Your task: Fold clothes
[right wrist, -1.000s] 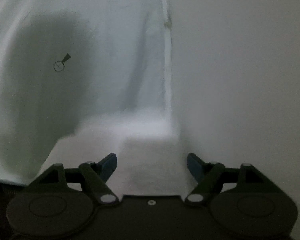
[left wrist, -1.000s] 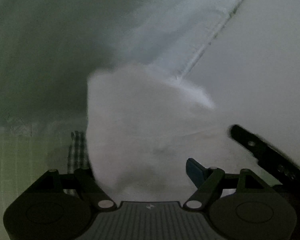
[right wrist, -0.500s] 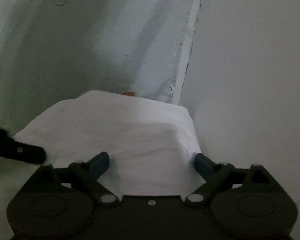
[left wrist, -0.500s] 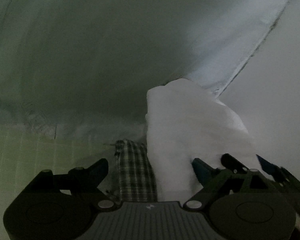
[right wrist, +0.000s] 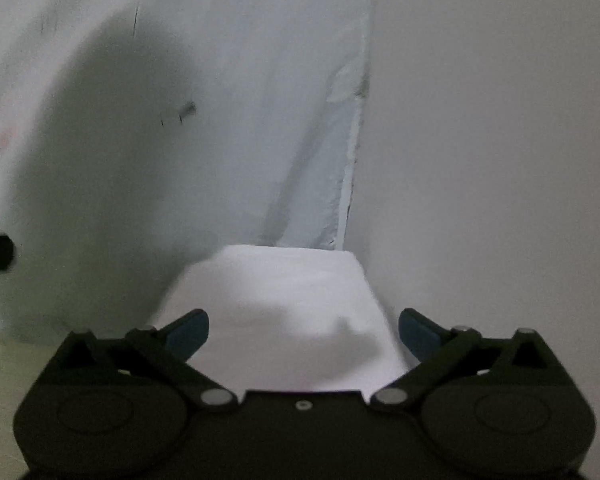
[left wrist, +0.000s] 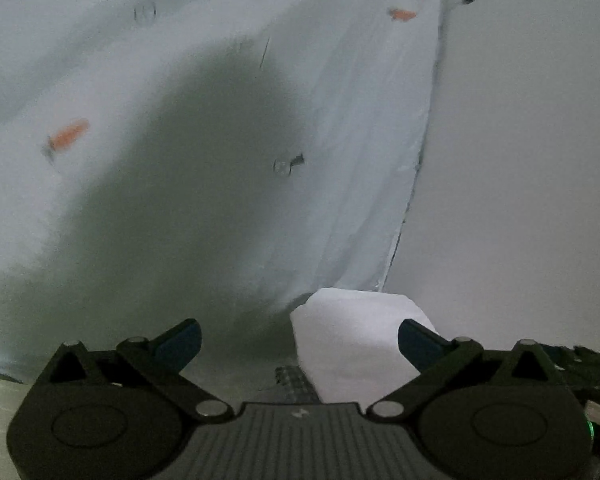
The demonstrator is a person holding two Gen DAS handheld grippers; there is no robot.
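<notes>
**Both grippers releasing folded garment**

Left gripper and right gripper are standing wide, jaws having just been opening, nothing clamped. Folded white garment is lying against the wall corner. Risk: a withdrawing finger snagging cloth, undoing the fold.

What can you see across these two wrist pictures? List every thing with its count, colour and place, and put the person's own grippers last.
Folded white cloth: one, white, lying ahead of both grippers near the wall corner.
Checked cloth: one, dark check, a small part showing at the left edge of the folded white cloth, left wrist view only.
Walls: two, whitish, meeting in a corner behind the cloth.
Orange marks: two, orange, on the left-hand wall.
Left gripper: one, black with blue pads, jaws wide open after just opening, gripping nothing.
Right gripper: one, black with blue pads, jaws wide open after just opening, cloth between them unpinched.
</notes>
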